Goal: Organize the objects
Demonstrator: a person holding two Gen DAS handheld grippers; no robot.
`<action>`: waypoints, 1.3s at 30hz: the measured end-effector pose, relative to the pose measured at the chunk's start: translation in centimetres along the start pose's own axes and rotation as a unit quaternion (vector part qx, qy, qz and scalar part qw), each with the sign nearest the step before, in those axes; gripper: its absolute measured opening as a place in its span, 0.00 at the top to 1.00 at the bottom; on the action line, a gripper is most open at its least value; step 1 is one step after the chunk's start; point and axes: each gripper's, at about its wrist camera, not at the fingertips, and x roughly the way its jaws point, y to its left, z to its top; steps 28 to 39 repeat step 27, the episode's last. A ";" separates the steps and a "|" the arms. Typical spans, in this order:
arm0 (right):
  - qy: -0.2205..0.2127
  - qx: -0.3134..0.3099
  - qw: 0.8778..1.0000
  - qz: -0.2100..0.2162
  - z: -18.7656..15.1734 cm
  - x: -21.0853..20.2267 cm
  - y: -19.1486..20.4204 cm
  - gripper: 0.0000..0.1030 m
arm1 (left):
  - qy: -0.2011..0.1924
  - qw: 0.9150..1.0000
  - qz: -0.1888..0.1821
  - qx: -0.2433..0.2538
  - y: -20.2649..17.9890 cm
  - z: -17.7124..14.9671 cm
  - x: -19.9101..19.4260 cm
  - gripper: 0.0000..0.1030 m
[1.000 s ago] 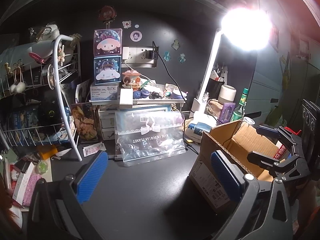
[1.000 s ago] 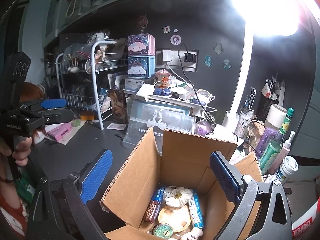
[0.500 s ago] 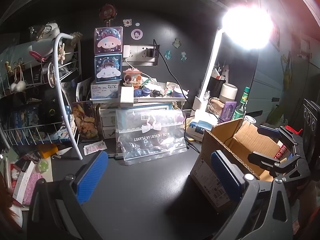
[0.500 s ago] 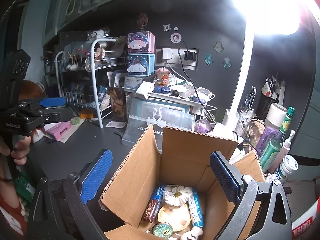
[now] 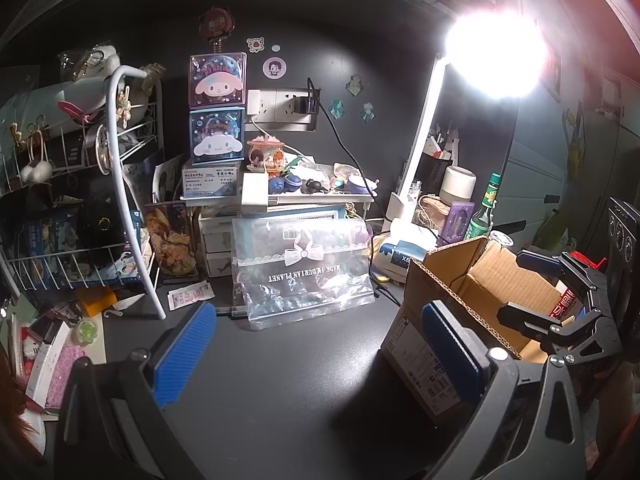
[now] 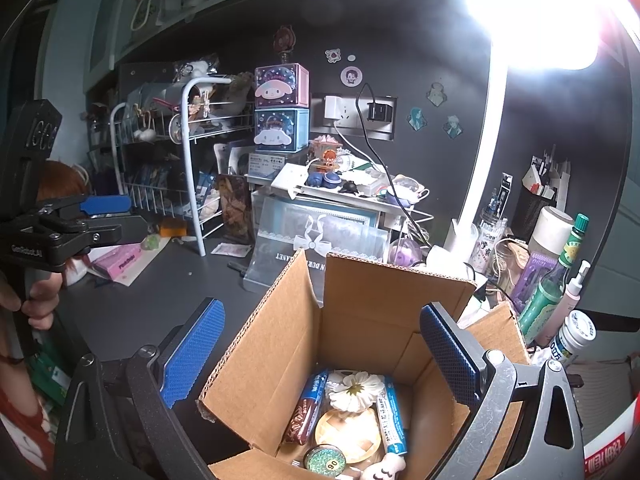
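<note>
bag (image 5: pixel 304 276) reads "MADE IN DURIAN PLANET" | left claw (image 5: pixel 320 354) released | right claw (image 6: pixel 320 356) released over box (image 6: pixel 360 320)

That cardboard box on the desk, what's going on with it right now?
A person is tidying a cluttered desk with two handheld grippers. The right gripper hangs open over the open cardboard box, which already holds a white flower and small packets. The left gripper is open and empty over bare desk.
</note>
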 end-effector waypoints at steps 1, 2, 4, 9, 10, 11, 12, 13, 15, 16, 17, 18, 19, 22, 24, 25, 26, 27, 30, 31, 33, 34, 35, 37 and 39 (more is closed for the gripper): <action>0.000 0.000 1.000 0.000 0.0 0.0 0.0 0.04 | 0.000 1.000 0.000 0.000 0.0 0.0 0.0 0.01; 0.000 0.000 1.000 0.000 0.0 0.0 0.0 0.04 | 0.000 1.000 0.000 0.000 0.0 0.0 0.0 0.01; 0.001 0.000 1.000 0.000 -0.1 0.0 0.0 0.04 | 0.000 1.000 0.000 -0.001 0.0 0.0 0.0 0.01; 0.000 0.000 1.000 0.000 0.0 0.0 0.0 0.04 | 0.000 1.000 0.000 -0.001 0.0 0.0 0.0 0.01; 0.000 0.000 1.000 0.000 0.0 0.0 0.0 0.04 | 0.000 1.000 0.000 -0.001 0.0 0.0 0.0 0.01; 0.000 0.000 1.000 0.000 0.0 0.0 0.0 0.04 | 0.000 1.000 0.000 0.000 0.0 0.0 0.0 0.01; 0.001 -0.001 1.000 0.000 0.0 0.0 0.0 0.04 | 0.000 1.000 0.000 0.000 0.0 0.0 0.0 0.01; 0.001 -0.001 1.000 -0.001 0.0 0.0 0.0 0.04 | 0.000 1.000 -0.001 -0.001 0.0 0.0 0.0 0.01; 0.000 0.000 1.000 -0.001 0.0 0.0 0.1 0.04 | 0.000 1.000 0.000 -0.001 0.0 0.0 0.0 0.01; 0.000 0.000 1.000 -0.001 0.0 0.0 0.1 0.04 | 0.000 1.000 0.000 -0.001 0.0 0.0 0.0 0.01; 0.000 0.000 1.000 -0.001 0.0 0.0 0.1 0.04 | 0.000 1.000 0.000 -0.001 0.0 0.0 0.0 0.01; 0.000 0.000 1.000 -0.001 0.0 0.0 0.1 0.04 | 0.001 1.000 0.000 -0.001 0.0 0.0 0.0 0.01; 0.001 0.000 1.000 -0.001 0.0 0.0 0.1 0.04 | 0.001 1.000 0.000 0.000 0.0 0.0 0.0 0.01; 0.001 -0.001 1.000 0.000 -0.1 0.0 -0.1 0.04 | 0.001 1.000 0.001 -0.002 0.0 -0.1 0.1 0.01; 0.000 0.000 1.000 0.001 -0.1 0.0 -0.1 0.04 | -0.001 1.000 0.000 -0.002 0.0 -0.1 0.1 0.01; 0.000 0.000 1.000 0.001 0.0 0.1 -0.1 0.04 | -0.001 1.000 0.001 -0.003 0.0 -0.2 0.1 0.01; 0.000 0.000 1.000 0.001 0.0 0.1 -0.1 0.04 | -0.001 1.000 0.000 -0.002 0.0 -0.2 0.1 0.01; -0.001 -0.001 1.000 0.002 -0.1 0.0 -0.2 0.04 | -0.001 1.000 0.000 -0.001 0.0 -0.2 0.1 0.01; -0.001 -0.001 1.000 0.002 -0.1 0.0 -0.2 0.04 | -0.001 1.000 0.000 -0.001 0.0 -0.2 0.1 0.01; -0.001 -0.001 1.000 0.002 -0.1 0.0 -0.2 0.04 | -0.001 1.000 0.000 -0.001 0.0 -0.2 0.1 0.01; -0.001 -0.001 1.000 0.002 -0.1 0.0 -0.2 0.04 | -0.001 1.000 0.000 -0.001 0.0 -0.2 0.1 0.01; -0.001 -0.001 1.000 0.002 -0.1 0.0 -0.2 0.04 | -0.001 1.000 0.000 -0.001 0.0 -0.2 0.1 0.01; -0.001 -0.001 1.000 0.002 -0.1 0.0 -0.2 0.04 | -0.001 1.000 0.000 -0.001 0.0 -0.2 0.1 0.01; -0.001 -0.001 1.000 0.002 -0.1 0.0 -0.2 0.04 | -0.001 1.000 0.000 -0.001 0.0 -0.2 0.1 0.01; -0.001 -0.001 1.000 0.002 -0.1 0.0 -0.2 0.04 | -0.001 1.000 0.000 -0.001 0.0 -0.2 0.1 0.01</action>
